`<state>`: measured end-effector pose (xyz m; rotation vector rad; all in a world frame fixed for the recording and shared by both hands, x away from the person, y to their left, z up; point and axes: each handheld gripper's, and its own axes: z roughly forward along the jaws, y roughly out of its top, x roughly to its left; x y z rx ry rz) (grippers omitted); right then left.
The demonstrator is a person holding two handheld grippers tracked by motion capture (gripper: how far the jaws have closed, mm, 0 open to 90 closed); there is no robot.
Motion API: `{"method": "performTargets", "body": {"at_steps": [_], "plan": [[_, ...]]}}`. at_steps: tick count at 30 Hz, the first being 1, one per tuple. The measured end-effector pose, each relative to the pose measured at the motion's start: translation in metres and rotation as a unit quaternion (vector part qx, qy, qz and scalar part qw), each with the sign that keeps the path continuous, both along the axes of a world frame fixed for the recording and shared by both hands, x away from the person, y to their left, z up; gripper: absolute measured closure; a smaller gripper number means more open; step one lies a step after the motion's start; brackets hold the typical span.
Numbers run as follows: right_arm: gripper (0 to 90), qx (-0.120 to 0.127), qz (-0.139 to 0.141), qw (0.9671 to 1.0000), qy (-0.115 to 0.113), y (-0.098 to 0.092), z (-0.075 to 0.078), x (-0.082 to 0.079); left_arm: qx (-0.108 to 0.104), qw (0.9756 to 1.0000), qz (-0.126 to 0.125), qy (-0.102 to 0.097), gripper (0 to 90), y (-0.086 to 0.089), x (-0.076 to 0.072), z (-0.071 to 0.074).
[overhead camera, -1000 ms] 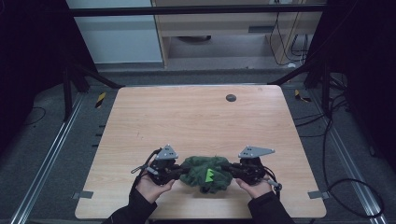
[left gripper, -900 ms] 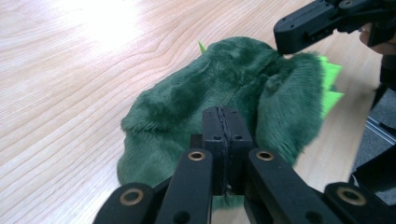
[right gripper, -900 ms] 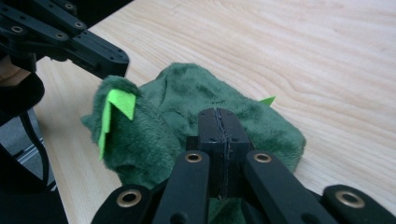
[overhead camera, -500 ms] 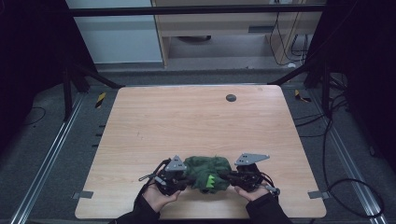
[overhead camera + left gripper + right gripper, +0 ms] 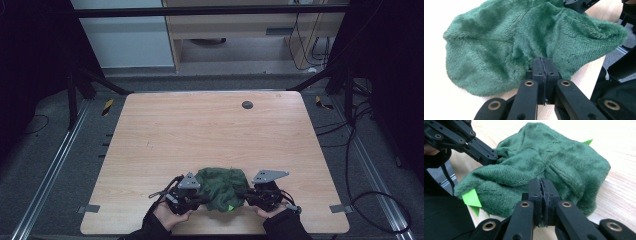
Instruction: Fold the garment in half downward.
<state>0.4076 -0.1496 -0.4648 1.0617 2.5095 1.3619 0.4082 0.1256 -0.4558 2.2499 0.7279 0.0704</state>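
1. Compared with the frame one second ago, both hands and the green plush cloth (image 5: 221,188) lie nearer the person's edge of the bench (image 5: 200,135), and the cloth looks more bunched.
2. Left tongs (image 5: 196,199): in the high view they sit at the cloth's left edge, held by the left hand (image 5: 170,215). In the left gripper view the two black jaws stand pressed together, pinching a fold at the cloth's near edge (image 5: 524,45).
3. Right tongs (image 5: 246,193): in the high view they meet the cloth's right edge, held by the right hand (image 5: 272,207). In the right gripper view the jaws are likewise closed flat against each other, with plush gathered at their tips (image 5: 541,165).
4. The cloth is a rumpled heap between the two tongs, close to the near edge of the bench and slightly right of its centre line. Whether its middle rests on the wood or hangs just clear cannot be told.
5. Bright green tab (image 5: 471,198): a small pointed piece projects from the cloth's lower left corner in the right gripper view; a second tab (image 5: 587,142) shows at the far side. In the high view one appears as a bright spot (image 5: 229,207) on the cloth's near edge.
6. A small dark round disc (image 5: 247,104) lies on the far part of the bench, well apart from the cloth.
7. A grey three-cornered plate (image 5: 270,175) tops the right tongs; a similar one (image 5: 188,182) tops the left.
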Motion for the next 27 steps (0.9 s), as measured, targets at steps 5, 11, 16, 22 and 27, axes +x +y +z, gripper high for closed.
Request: {"method": "performTargets", "body": {"at_steps": [5, 11, 16, 22, 27], "plan": [[88.5, 0.011, 0.001, 0.9999, -0.012, 0.002, 0.006, -0.002, -0.006, 0.9998, 0.012, -0.011, 89.5, 0.001, 0.004, 0.005], [89.8, 0.021, 0.01, 0.9997, -0.009, 0.009, 0.004, 0.0, 0.031, 0.9986, 0.036, -0.022, 89.5, 0.0, 0.014, -0.005], [89.8, -0.002, 0.015, 0.9999, 0.008, 0.007, -0.006, -0.001, 0.038, 0.9985, 0.037, -0.015, 89.6, 0.0, 0.017, -0.011], [89.8, -0.023, 0.018, 0.9995, 0.014, 0.005, -0.012, -0.002, 0.041, 0.9987, 0.029, -0.011, 89.6, -0.001, 0.014, -0.013], [89.7, -0.021, 0.017, 0.9996, 0.013, 0.004, -0.011, -0.002, 0.036, 0.9989, 0.028, -0.014, 88.9, 0.001, 0.012, -0.011]]}}
